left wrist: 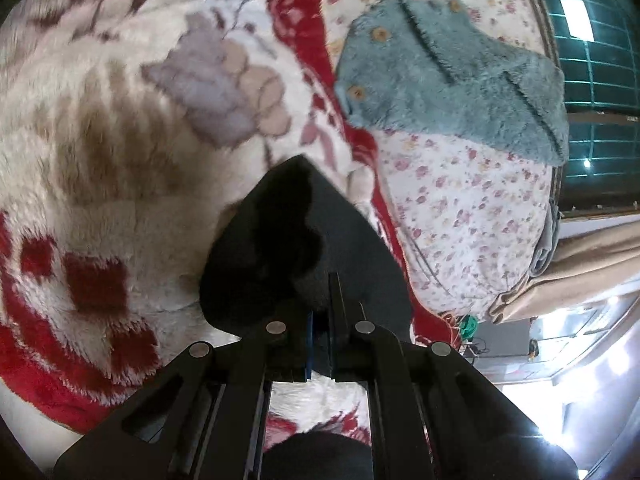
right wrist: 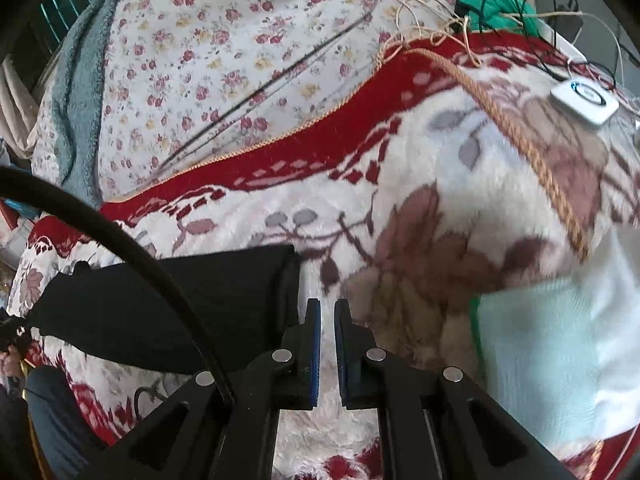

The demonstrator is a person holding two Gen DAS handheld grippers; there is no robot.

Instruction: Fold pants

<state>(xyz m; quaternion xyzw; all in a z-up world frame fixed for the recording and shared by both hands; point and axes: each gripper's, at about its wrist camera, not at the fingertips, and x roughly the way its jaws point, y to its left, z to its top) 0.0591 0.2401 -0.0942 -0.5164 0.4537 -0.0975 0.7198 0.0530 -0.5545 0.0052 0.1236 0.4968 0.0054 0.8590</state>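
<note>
On the plush blanket (right wrist: 420,184), the black pants (right wrist: 192,304) are lying flat, spreading out to the left of the right tongs (right wrist: 327,312) in the right wrist view, their straight folded edge sitting just beside the left finger. Those right tongs are showing blue pads (right wrist: 316,344) drawn nearly together with only a slim gap, and nothing is sitting between them; they are hovering over bare cream pile beside the pants rather than gripping the cloth. A black cable (right wrist: 120,240) is curving across the pants in the foreground of that view.

From the left wrist view, the left tongs (left wrist: 320,320) are pressed together and pinching a corner of the pants (left wrist: 280,240), which is rising in a dark peak straight ahead of the fingers and hiding their tips.

Around the garment, the blanket (left wrist: 120,160) is showing cream fleece with mauve flowers and a red border. Beyond the border, a floral bedsheet (left wrist: 460,200) is covering the bed, and a fuzzy blue-grey garment (left wrist: 448,76) with round buttons is lying on it, well apart from the pants. Near the right tongs, a pale mint cloth (right wrist: 552,352) is lying on the blanket to the right. Farther off, a white square device (right wrist: 584,102) is resting on the blanket's far part, with thin wires trailing around it.
</note>
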